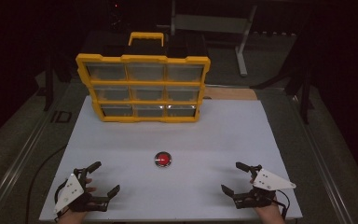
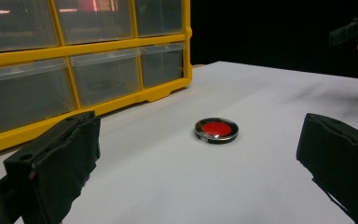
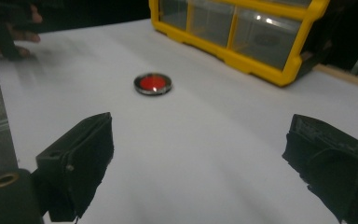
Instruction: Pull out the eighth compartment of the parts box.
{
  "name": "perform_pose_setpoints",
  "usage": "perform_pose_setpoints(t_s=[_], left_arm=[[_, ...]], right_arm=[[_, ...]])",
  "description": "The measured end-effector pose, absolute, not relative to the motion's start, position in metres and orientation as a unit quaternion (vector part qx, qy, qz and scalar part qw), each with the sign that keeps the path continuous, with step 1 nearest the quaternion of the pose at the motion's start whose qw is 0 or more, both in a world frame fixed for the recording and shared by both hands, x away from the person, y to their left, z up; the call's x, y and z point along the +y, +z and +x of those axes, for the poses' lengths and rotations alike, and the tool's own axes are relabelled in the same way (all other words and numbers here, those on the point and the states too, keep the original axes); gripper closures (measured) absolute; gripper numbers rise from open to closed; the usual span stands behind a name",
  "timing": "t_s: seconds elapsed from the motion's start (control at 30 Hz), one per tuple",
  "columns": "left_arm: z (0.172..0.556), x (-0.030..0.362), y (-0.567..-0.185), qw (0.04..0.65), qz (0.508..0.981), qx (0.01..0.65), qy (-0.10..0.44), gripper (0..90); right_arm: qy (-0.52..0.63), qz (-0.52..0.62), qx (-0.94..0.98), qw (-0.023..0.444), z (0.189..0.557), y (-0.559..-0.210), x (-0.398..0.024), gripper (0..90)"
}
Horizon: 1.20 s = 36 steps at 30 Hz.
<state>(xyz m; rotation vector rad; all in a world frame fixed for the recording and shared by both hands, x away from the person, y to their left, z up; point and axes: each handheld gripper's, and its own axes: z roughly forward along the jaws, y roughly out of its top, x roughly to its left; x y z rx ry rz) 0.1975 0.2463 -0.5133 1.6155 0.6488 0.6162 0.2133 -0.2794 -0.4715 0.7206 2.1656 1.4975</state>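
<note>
- The red disc (image 1: 162, 159) lies flat on the white table (image 1: 223, 135), midway between both grippers and in front of the yellow drawer box (image 1: 143, 87).
- The left gripper (image 1: 103, 178) rests near the table's front edge, jaws spread wide, holding nothing.
- The right gripper (image 1: 232, 177) likewise gapes empty.

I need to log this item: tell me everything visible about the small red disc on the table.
The red disc is small, round and flat, with a red centre inside a shiny dark metallic-looking rim. It lies flat on the white table, in front of the yellow drawer organizer and apart from it. Nothing but the table touches it.
</note>
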Motion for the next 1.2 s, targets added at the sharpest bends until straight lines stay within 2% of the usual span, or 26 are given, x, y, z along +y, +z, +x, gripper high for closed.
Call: perform_pose_setpoints(t_s=[0.57, 0.9, 1.2], left_arm=[[0.194, 0.245, -0.505, 0.612, 0.697, 0.28, 0.248, 0.0], [0.194, 0.246, -0.505, 0.608, 0.698, 0.28, 0.254, 0.0], [0.194, 0.246, -0.504, 0.609, 0.697, 0.28, 0.254, 0.0]], right_arm=[[0.546, 0.207, 0.771, 0.253, 0.233, -0.413, -0.268, 7.8], [0.539, 0.174, 0.777, 0.275, 0.248, -0.396, -0.249, 7.7], [0.539, 0.152, 0.782, 0.275, 0.266, -0.382, -0.231, 7.7]])
